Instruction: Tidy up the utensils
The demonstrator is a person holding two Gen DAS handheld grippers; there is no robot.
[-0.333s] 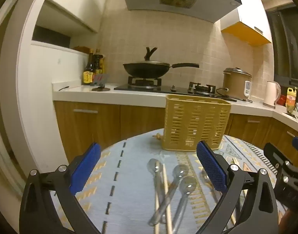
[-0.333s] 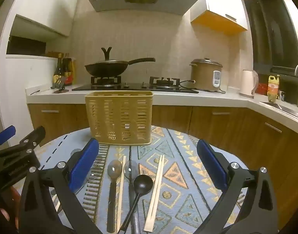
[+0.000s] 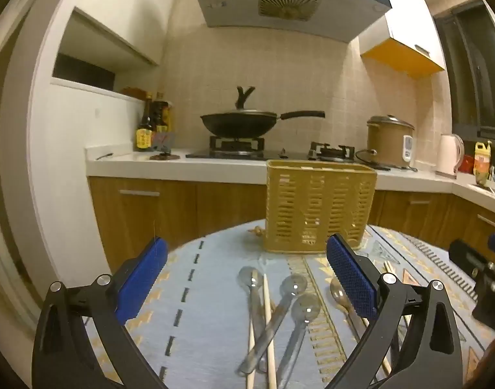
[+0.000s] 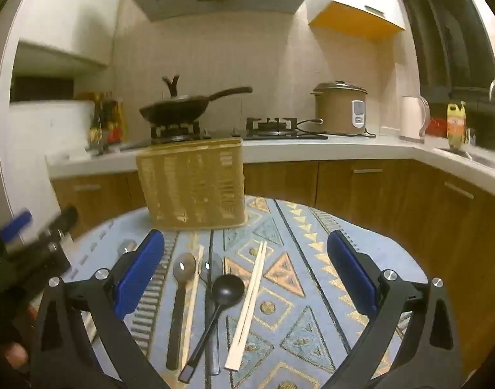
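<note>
A yellow slotted utensil basket [image 3: 320,207] [image 4: 194,184] stands at the far side of the round patterned table [image 4: 312,291]. In the left wrist view, several clear spoons [image 3: 291,291] and a wooden chopstick [image 3: 268,327] lie between the wide-apart fingers of my left gripper [image 3: 247,278], which is open and holds nothing. In the right wrist view, a black ladle [image 4: 226,291], a steel spoon with a dark handle [image 4: 182,278], a clear spoon [image 4: 210,267] and a pair of chopsticks [image 4: 250,301] lie below my right gripper [image 4: 246,272], also open and holding nothing.
Behind the table runs a kitchen counter [image 3: 182,165] with a wok on the stove [image 3: 241,123], sauce bottles [image 3: 150,126], a rice cooker [image 4: 341,107] and a kettle [image 4: 414,118]. Wooden cabinets stand below it. The other gripper shows at each view's edge [image 4: 27,246].
The right wrist view has tilted and its left side is blurred, so the right gripper has shifted a little. The left view has barely changed. Both grippers stay open.
</note>
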